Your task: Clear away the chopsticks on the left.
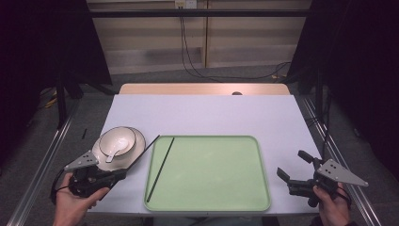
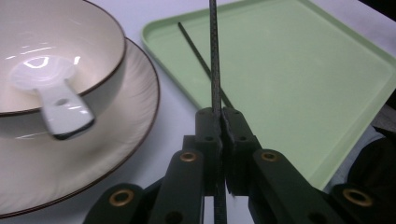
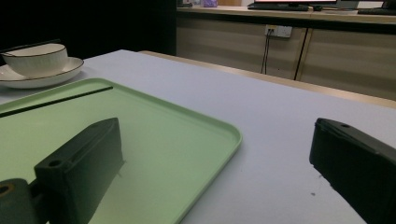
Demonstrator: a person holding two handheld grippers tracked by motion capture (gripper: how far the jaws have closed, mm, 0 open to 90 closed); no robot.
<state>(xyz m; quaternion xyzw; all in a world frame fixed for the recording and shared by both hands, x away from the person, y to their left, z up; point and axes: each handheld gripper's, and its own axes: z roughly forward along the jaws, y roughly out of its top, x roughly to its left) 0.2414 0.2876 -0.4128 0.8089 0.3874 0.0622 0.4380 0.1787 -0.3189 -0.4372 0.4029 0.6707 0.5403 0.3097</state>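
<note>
While the left gripper point(image 1: 123, 173) has its jaws clamped on one black chopstick point(image 1: 141, 155), that stick slants up from the jaws past the edge of the plate point(image 1: 139, 141) toward the near left corner of the green tray point(image 1: 263, 188). In the left gripper view the chopstick point(image 2: 214, 56) runs straight up out of the closed jaws. A second chopstick point(image 1: 160, 168) lies flat inside the tray along its left side. Just left of the tray, a white bowl point(image 1: 126, 136) with a dark rim sits on the plate, and a white spoon point(image 1: 113, 151) rests in the bowl. The right gripper point(image 1: 291, 175) hangs just beyond the tray's right edge, its jaws wide apart with nothing between them.

The surface point(image 1: 207, 113) is pale lilac-white, with a strip of wood point(image 1: 197, 89) showing at its far edge. Beyond it lie a grey floor, black cables point(image 1: 188, 56) trailing down from a wall socket, beige wall panels, and dark curtains on both sides.
</note>
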